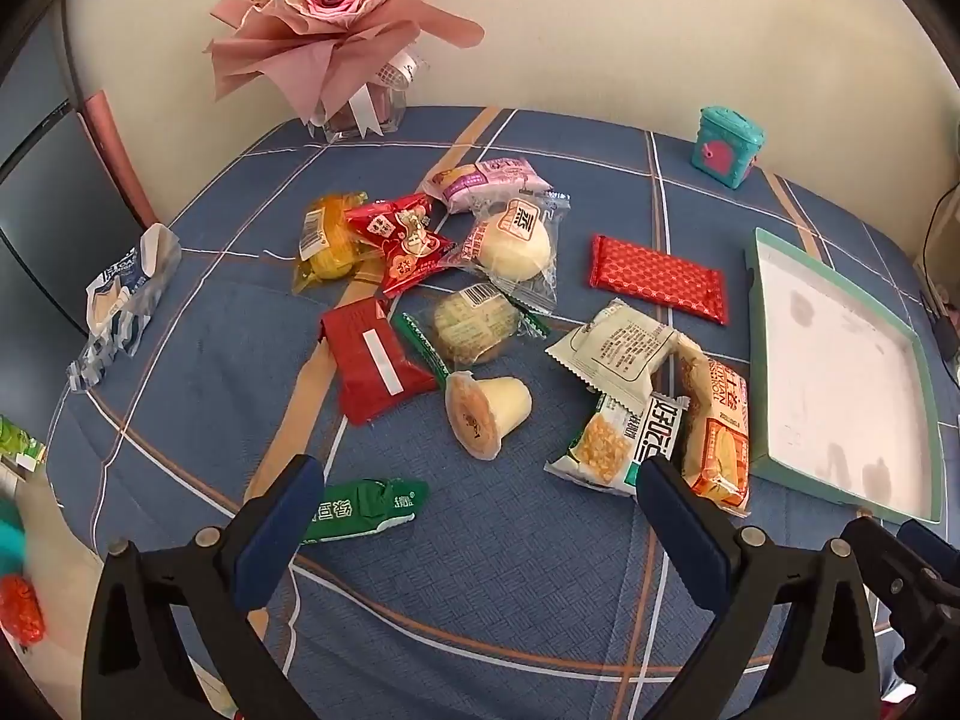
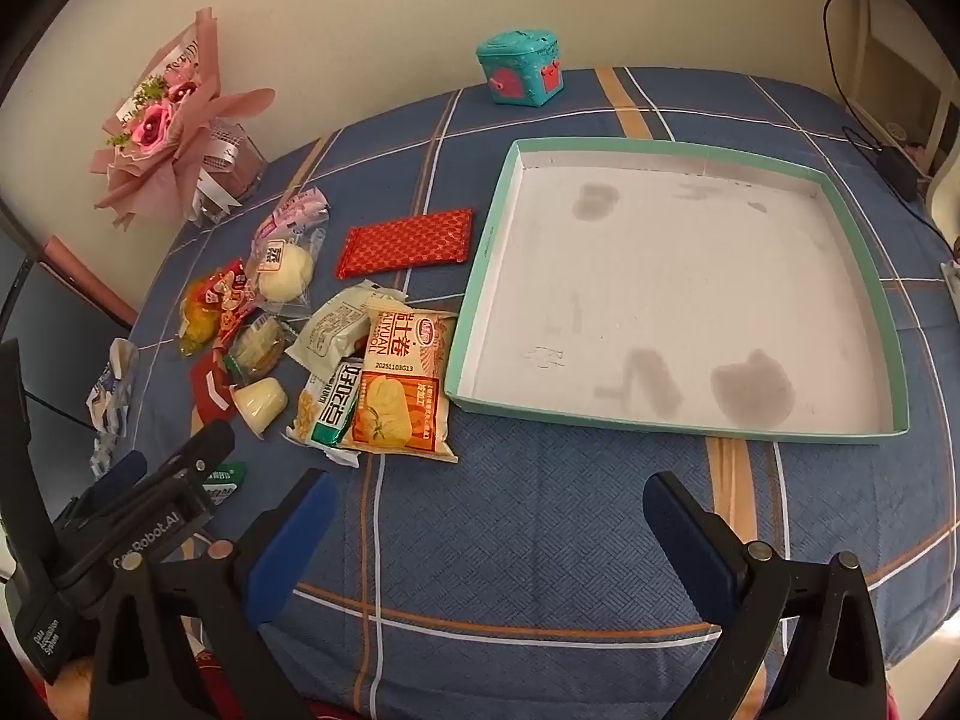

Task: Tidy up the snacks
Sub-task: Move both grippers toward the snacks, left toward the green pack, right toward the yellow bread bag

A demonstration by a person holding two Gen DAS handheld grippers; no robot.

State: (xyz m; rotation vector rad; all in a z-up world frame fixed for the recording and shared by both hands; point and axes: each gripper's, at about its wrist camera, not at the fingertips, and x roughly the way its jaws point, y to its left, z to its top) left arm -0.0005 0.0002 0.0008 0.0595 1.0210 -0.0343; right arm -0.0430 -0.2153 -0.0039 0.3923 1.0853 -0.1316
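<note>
Both the left tongs (image 1: 480,498) and right tongs (image 2: 489,510) gaped wide, holding nothing. Wrapped snacks (image 2: 399,384) lay beside the shallow green-rimmed cardboard tray (image 2: 480,276).

My left wrist cam sits low over the near table edge, facing fwd and down at the snack pile (image 1: 480,312), tray (image 1: 757,312) at far right. Right wrist cam is just as low, aimed more at the tray (image 2: 660,147), snack pile (image 2: 336,354) off to the left. Both share pile, tray, bouquet (image 1: 336,18) (image 2: 162,120) and teal box (image 1: 727,147) (image 2: 522,69) by the wall.
</note>
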